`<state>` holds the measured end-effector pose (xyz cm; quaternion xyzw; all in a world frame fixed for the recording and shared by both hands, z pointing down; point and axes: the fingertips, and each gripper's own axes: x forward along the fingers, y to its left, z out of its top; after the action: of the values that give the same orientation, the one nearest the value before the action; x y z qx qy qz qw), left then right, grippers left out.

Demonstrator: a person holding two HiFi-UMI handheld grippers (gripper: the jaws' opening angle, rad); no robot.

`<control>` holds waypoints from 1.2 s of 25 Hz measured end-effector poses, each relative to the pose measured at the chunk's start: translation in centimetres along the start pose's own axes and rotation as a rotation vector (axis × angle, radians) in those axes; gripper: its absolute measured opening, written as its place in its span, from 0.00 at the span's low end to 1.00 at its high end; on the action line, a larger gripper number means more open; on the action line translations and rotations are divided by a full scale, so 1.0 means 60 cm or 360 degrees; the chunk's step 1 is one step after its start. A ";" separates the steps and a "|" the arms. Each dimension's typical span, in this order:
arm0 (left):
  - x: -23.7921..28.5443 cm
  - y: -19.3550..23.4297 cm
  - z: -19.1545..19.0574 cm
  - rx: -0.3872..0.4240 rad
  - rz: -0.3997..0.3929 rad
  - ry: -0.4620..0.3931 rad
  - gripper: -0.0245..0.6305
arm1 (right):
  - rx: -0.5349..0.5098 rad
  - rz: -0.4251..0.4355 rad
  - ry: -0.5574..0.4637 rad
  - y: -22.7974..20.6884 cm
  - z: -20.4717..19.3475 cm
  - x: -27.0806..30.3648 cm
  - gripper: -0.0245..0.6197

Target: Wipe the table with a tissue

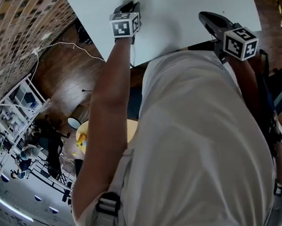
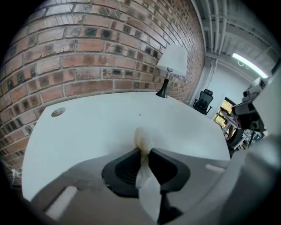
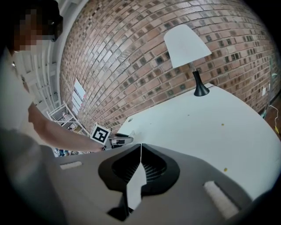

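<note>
Tissue (image 2: pixel 141 138) clamped in left tongs (image 2: pixel 145 153), barely showing from overhead.

light: bright, even | edges: fisheye-warped — dark corners | shadows: soft

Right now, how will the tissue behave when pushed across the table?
Probably floppy: the tissue bunches into a wad where the left gripper pinches it. Likely light, being a thin sheet. Pushed on the table, it may crumple, not slide flat.

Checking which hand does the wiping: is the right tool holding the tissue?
No, the right tool is shut with nothing between its jaws; the tissue is pinched in the left tool.
</note>
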<state>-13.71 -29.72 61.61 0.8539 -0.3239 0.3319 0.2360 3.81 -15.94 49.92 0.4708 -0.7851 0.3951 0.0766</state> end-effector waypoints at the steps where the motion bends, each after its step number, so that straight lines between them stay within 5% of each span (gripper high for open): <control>1: -0.012 -0.003 0.004 -0.0052 -0.0019 -0.0053 0.14 | -0.0007 0.0000 -0.0011 0.008 0.001 0.003 0.06; 5: -0.093 0.050 0.023 -0.0492 0.0071 -0.0413 0.14 | -0.0025 0.0003 -0.0061 0.039 -0.001 0.021 0.06; 7: -0.121 0.082 0.005 -0.0595 0.0141 -0.0456 0.14 | -0.0028 0.0006 -0.0072 0.050 -0.013 0.025 0.06; 16: -0.139 0.111 -0.034 -0.0661 0.0216 -0.0419 0.14 | -0.0018 -0.0007 -0.0085 0.058 -0.036 0.014 0.06; 30: -0.048 0.021 0.058 -0.0617 0.0282 -0.0366 0.14 | -0.0018 0.0067 -0.0022 -0.055 0.031 -0.034 0.06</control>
<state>-14.79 -31.58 57.43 0.7930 -0.4800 0.1835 0.3271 8.03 -16.67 49.49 0.4564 -0.7975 0.3890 0.0656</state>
